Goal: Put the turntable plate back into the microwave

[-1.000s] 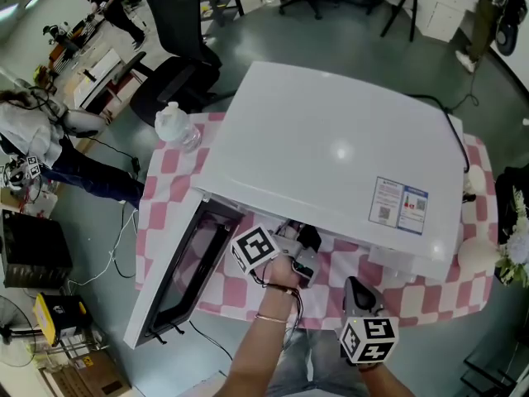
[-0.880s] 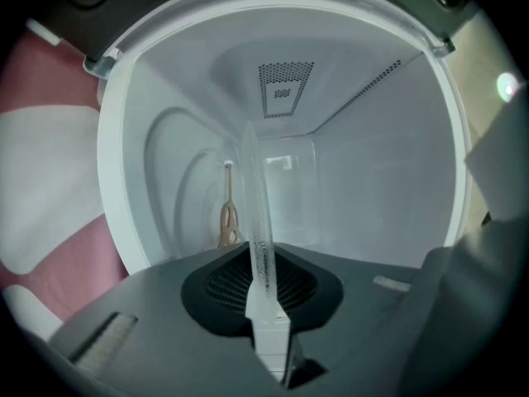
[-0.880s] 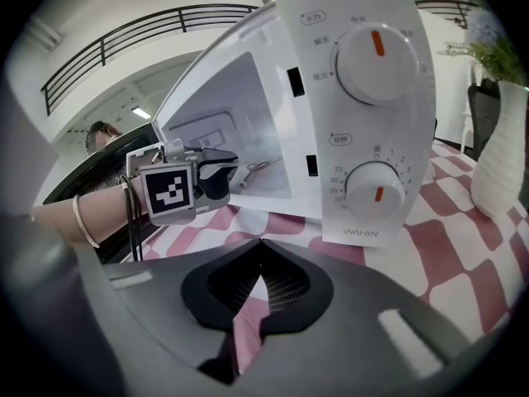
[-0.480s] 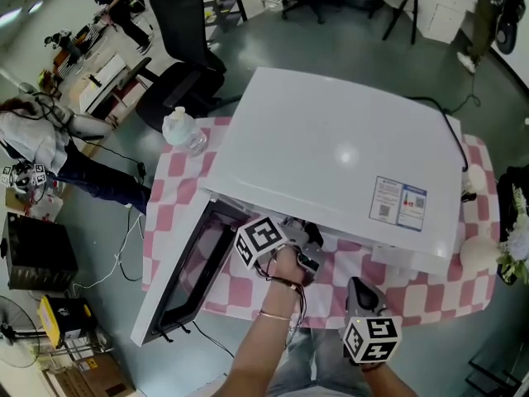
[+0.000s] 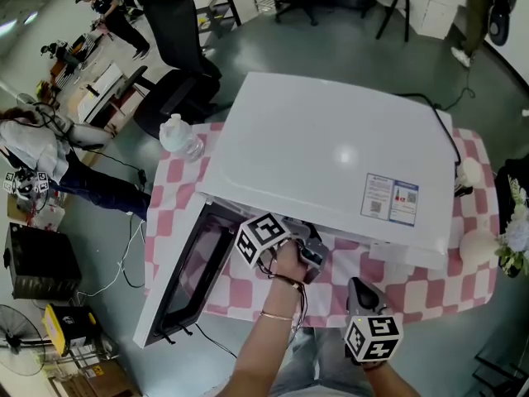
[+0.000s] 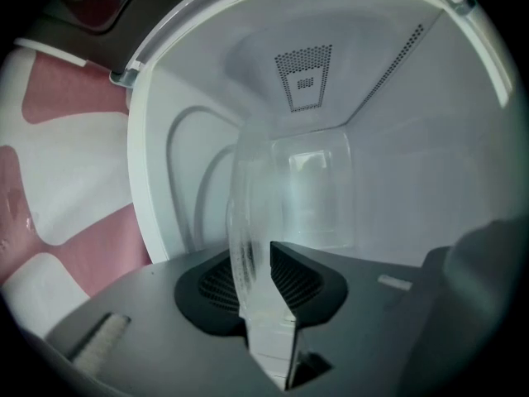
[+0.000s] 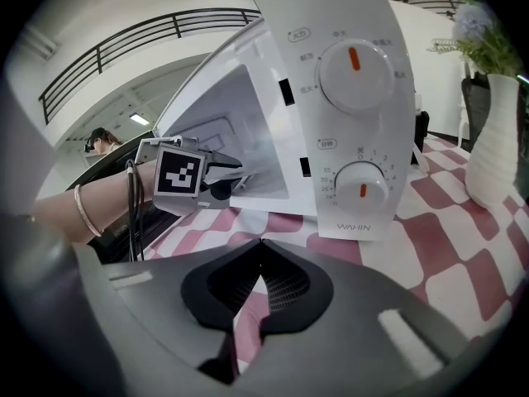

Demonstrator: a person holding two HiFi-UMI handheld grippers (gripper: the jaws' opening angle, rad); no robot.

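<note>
Glass plate (image 6: 245,217), between opening jaws, left gripper (image 6: 254,259)

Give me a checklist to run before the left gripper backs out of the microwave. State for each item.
1. Door swung wide: ok. The door of the microwave hangs fully open.
2. Plate inside the cavity: ok. The glass turntable plate shows against the inner walls.
3. Left gripper letting go: ok. Its jaws have just been opening, with the plate's rim between them and a sliver of gap at one pad.
4. Plate seated on its hub: cannot tell. The cavity floor under it is not shown.
5. Right gripper out of the way: ok. It is shut and empty, outside by the control panel.
</note>
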